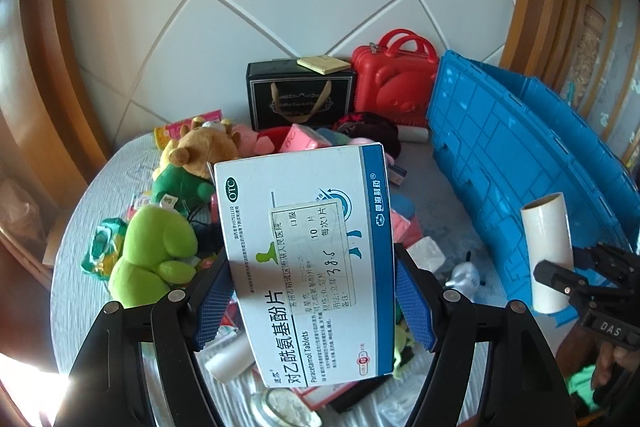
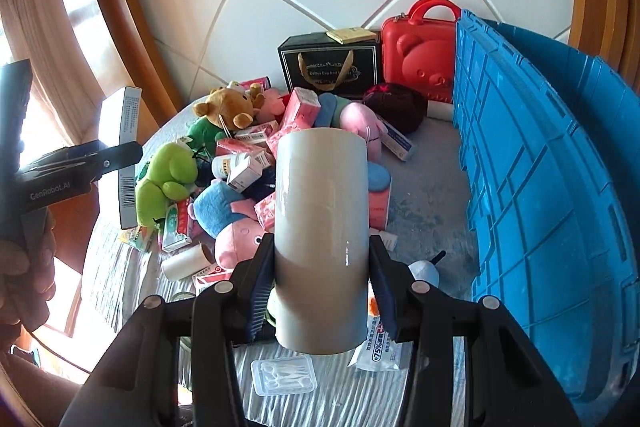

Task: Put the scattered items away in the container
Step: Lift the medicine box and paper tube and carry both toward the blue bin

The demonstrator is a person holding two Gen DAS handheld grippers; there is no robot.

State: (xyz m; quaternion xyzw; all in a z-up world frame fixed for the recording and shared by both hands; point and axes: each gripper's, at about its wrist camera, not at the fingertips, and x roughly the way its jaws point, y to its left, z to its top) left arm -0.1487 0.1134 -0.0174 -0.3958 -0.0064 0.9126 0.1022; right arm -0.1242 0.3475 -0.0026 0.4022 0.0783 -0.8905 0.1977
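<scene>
My left gripper (image 1: 314,303) is shut on a white and blue paracetamol tablet box (image 1: 308,259) and holds it above the table; the box also shows edge-on at the left of the right wrist view (image 2: 122,155). My right gripper (image 2: 320,291) is shut on a white cardboard tube (image 2: 322,227), held upright above the table; the tube also shows in the left wrist view (image 1: 548,247). The blue crate (image 2: 540,167) stands at the right, next to the tube. Scattered plush toys and small boxes (image 2: 240,163) lie on the grey cloth-covered table.
A black gift box (image 2: 330,65) and a red bear case (image 2: 418,59) stand at the back against the tiled wall. A green plush (image 1: 152,255), a smaller tube (image 2: 186,261), a clear plastic box (image 2: 284,375) and a wipes packet (image 2: 378,343) lie near the front edge.
</scene>
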